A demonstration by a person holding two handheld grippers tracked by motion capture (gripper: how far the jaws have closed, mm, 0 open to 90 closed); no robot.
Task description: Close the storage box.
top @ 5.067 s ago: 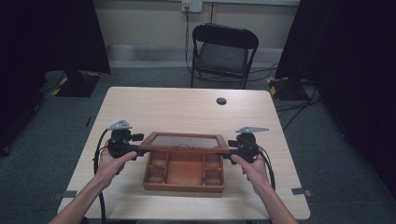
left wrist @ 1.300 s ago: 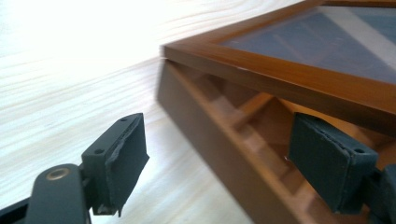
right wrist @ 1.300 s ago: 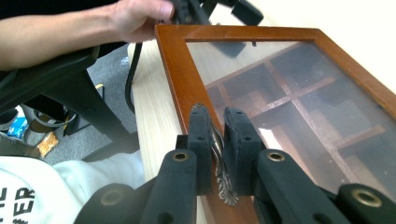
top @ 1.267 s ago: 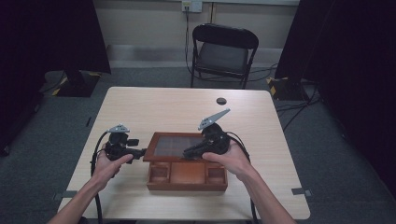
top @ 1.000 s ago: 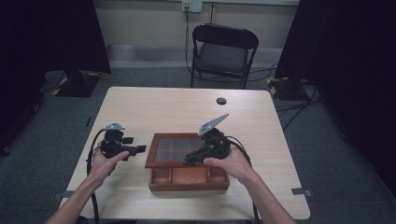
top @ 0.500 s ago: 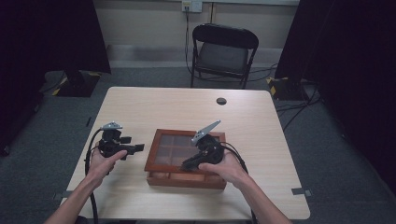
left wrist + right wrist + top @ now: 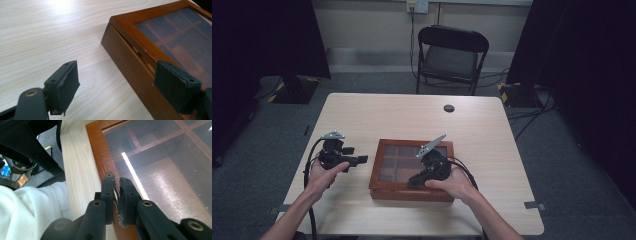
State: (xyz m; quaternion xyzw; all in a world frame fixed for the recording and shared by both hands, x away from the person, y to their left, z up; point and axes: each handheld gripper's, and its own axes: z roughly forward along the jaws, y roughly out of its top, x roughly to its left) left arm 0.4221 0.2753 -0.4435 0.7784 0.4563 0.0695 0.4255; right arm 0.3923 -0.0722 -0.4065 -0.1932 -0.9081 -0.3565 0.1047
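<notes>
Lid (image 7: 414,156) brought down flat on the box (image 7: 411,191) since a second before, when still tilted open. Box sat mid-counter (image 7: 377,112), lower centre of the high view. Right tongs (image 7: 116,193) clenched on the brass handle (image 7: 117,202) at the lid's front edge. Left tongs (image 7: 117,85) released, gaping beside the box's left side, nothing between them. Closing judged all but done; letting go of the handle left.

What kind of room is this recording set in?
Probably a lab or studio set up for recording: a lone light wood table on grey carpet, a black folding chair, dark curtains and loose floor cables.
</notes>
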